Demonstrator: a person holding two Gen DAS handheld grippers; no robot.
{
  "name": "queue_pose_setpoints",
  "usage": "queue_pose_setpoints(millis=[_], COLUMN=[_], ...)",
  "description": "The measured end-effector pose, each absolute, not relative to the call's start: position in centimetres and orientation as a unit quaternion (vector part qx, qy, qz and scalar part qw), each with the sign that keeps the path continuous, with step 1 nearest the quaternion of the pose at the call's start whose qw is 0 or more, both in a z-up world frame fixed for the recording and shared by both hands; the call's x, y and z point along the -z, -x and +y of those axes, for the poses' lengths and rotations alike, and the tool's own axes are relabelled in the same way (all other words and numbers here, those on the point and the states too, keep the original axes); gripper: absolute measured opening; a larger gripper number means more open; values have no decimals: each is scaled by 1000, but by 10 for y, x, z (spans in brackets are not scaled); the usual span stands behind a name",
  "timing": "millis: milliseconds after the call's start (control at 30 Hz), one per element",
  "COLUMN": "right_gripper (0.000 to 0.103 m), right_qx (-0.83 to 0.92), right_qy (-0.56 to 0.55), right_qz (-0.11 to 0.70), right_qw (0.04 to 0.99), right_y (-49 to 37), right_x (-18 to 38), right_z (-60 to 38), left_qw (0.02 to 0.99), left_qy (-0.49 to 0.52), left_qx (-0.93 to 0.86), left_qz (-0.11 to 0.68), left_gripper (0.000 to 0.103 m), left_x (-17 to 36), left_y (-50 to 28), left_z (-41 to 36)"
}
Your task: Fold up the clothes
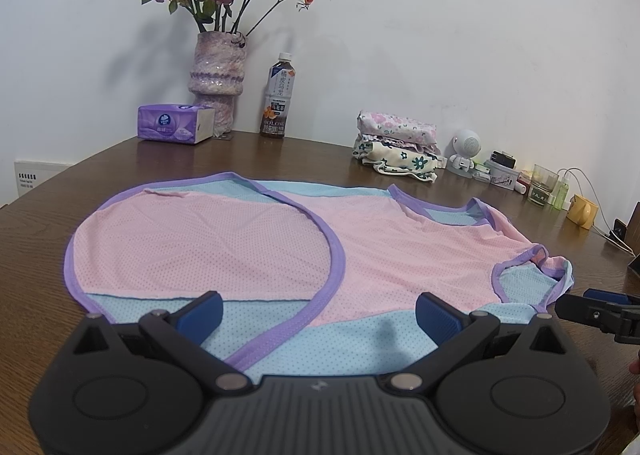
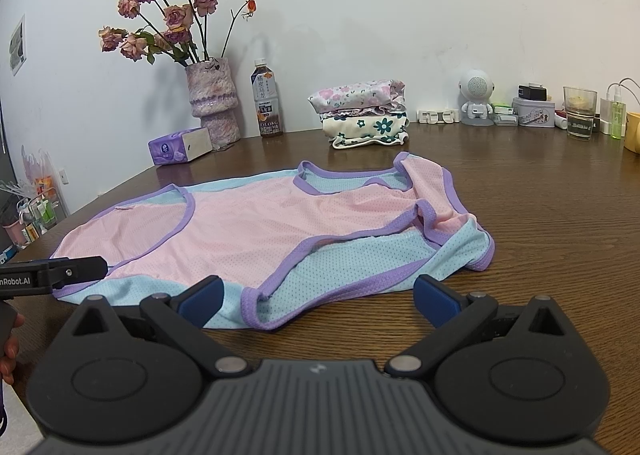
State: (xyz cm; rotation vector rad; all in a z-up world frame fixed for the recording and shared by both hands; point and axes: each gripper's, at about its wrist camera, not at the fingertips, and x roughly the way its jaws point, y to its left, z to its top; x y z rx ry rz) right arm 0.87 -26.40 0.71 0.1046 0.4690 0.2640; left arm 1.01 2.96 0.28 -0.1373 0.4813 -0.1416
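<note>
A pink and light-blue mesh garment [image 1: 248, 247] with purple trim lies spread on the brown table [image 1: 48, 239]; in the right wrist view the same garment [image 2: 248, 227] shows its armhole and shoulder end on the right. My left gripper [image 1: 319, 313] stands open just above the garment's near blue edge, nothing between its fingers. My right gripper [image 2: 317, 301] is open too, over the near hem beside the armhole. Each gripper's tip shows at the edge of the other's view.
Against the wall stand a vase of dried roses [image 1: 218, 83], a purple tissue pack [image 1: 174, 127], a tea bottle [image 1: 278, 99], a stack of folded floral clothes [image 2: 362, 111], a white robot figure [image 2: 476, 95], and small jars and bottles [image 2: 580, 113]. A hand [image 2: 10, 351] holds the left gripper.
</note>
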Motion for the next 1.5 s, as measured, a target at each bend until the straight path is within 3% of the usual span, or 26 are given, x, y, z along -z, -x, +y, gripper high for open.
queue_pose_setpoints(millis=[1500], right_gripper=[103], right_qx=[-131], right_qy=[-46], right_qz=[234], right_qw=[962], right_y=[-9], right_x=[-7], right_z=[-264], left_qw=[968], left_qy=[63], left_qx=[66], left_qz=[232], left_gripper=[103], left_x=[-5], left_y=[-8], left_z=[28])
